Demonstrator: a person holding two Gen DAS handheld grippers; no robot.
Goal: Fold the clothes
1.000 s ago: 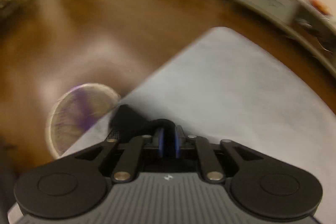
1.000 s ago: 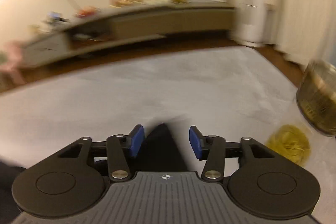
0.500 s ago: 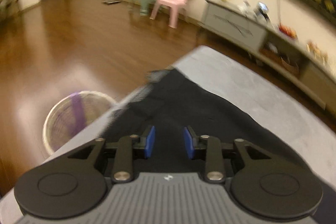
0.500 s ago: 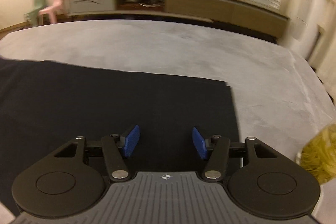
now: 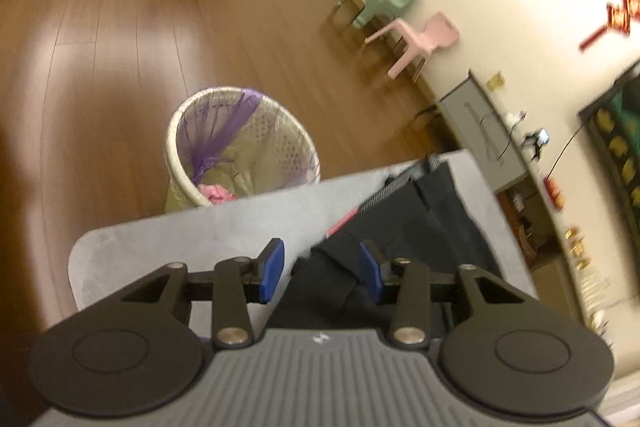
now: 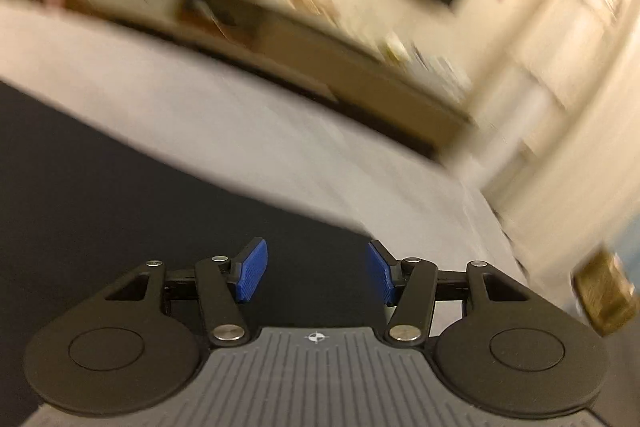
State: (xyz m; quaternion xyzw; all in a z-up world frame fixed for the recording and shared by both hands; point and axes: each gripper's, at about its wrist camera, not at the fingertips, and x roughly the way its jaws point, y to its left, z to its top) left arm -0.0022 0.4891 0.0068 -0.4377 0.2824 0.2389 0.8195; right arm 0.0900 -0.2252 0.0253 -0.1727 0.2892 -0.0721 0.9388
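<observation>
Garment: black clothing (image 5: 436, 223) lies flat on the grey desk (image 5: 208, 239), reaching its far corner | left gripper (image 5: 322, 269): we hold it wide open over a rumpled edge, gripping nothing | right gripper (image 6: 316, 273): wide open above the cloth, empty | laundry basket (image 5: 240, 147) stands on the floor beside the desk.

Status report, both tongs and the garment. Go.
Left tongs open, empty, over the garment's edge. Right tongs open, empty. Black garment spread on the grey surface. Nothing between tongs and cloth.
</observation>
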